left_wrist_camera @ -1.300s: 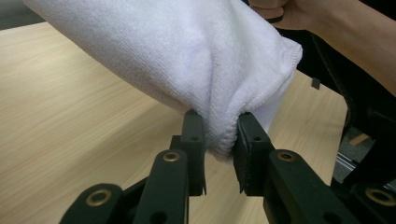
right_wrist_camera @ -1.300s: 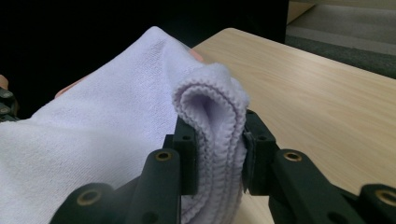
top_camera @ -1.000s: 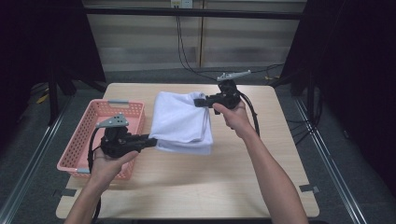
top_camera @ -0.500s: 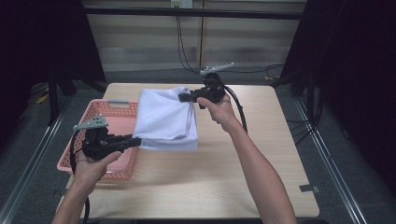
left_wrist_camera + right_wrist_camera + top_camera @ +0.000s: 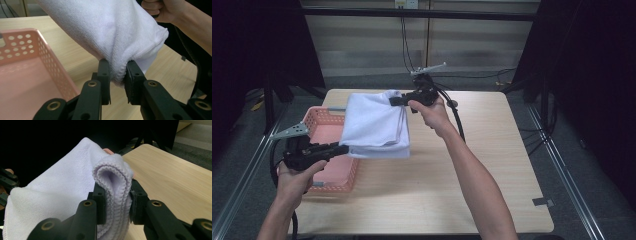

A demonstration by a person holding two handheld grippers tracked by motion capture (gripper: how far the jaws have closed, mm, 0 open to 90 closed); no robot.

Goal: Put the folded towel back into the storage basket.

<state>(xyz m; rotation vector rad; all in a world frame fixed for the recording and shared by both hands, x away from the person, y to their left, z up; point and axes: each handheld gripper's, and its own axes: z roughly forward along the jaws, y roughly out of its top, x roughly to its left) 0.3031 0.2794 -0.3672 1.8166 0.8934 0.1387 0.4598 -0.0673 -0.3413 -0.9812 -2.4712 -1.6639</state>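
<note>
Folded white terry-cloth towel (image 5: 377, 125): held off the light wooden table (image 5: 472, 190) between both grippers, hanging partly above the pink perforated plastic basket (image 5: 324, 125) at the table's left edge.

High view: shows full layout. Left gripper (image 5: 343, 148) at the towel's near left corner; right gripper (image 5: 393, 101) at the far right corner, held higher. Jaw contact too small to read here.

Left gripper view: shows contact in detail. Left gripper (image 5: 117, 75) jaws partly closed, pads pressed on a bunched, stitched fold of towel (image 5: 112, 32) seated between them, cloth rising up and away from the tips. Basket (image 5: 30, 70) wall and floor at lower left, below the towel. Hand (image 5: 162, 10) at upper right.

Right gripper view: right gripper (image 5: 113, 195) jaws partly closed, clamped on a multi-layer rolled towel (image 5: 62, 187) edge filling the gap between the pads and protruding above the tips. Remaining cloth draped away to the left. Table (image 5: 175, 177) surface to the right, below jaw level.
</note>
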